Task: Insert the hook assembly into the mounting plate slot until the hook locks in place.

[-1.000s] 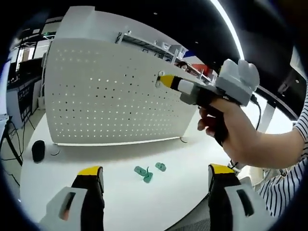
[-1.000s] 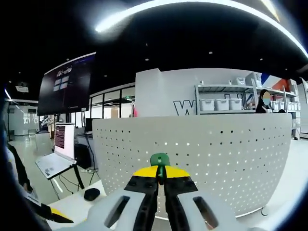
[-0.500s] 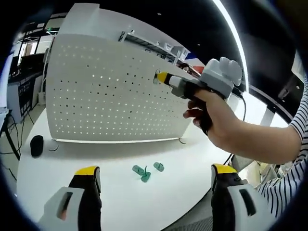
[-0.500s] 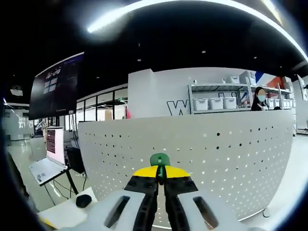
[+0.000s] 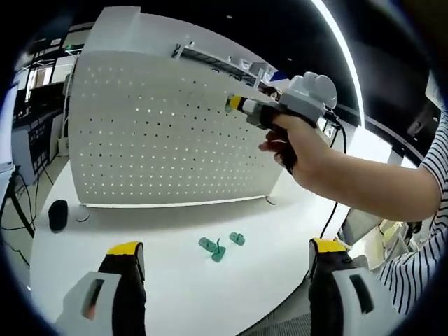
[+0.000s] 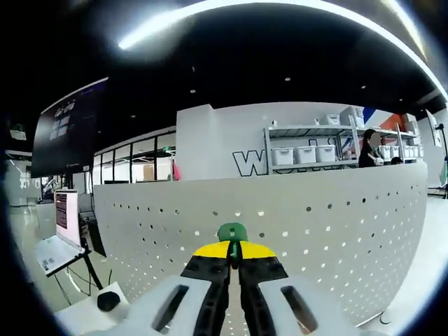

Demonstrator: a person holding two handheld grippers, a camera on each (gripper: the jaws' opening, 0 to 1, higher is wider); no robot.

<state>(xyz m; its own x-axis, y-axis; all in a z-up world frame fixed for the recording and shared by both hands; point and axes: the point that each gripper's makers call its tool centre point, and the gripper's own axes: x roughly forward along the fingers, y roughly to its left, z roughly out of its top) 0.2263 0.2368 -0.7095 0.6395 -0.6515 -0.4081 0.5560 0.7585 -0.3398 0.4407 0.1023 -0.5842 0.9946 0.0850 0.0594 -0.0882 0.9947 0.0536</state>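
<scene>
Near the pegboard's (image 5: 168,133) top edge, the right gripper (image 5: 234,104) clamps a green hook (image 6: 232,232) (tip touching the board). Left gripper (image 5: 227,252) jaws stand apart above the desk (image 5: 168,280), spare hooks (image 5: 219,247) beyond them.

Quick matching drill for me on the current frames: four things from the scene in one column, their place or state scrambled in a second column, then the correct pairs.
Things
1. green hook
2. spare green pieces
3. pegboard
4. left gripper

Place or state
A. standing upright on the white table
B. jaws wide apart, holding nothing
C. pinched at the tip of the right gripper
D. lying loose on the table in front of the board

Pairs: 1-C, 2-D, 3-A, 4-B
</scene>
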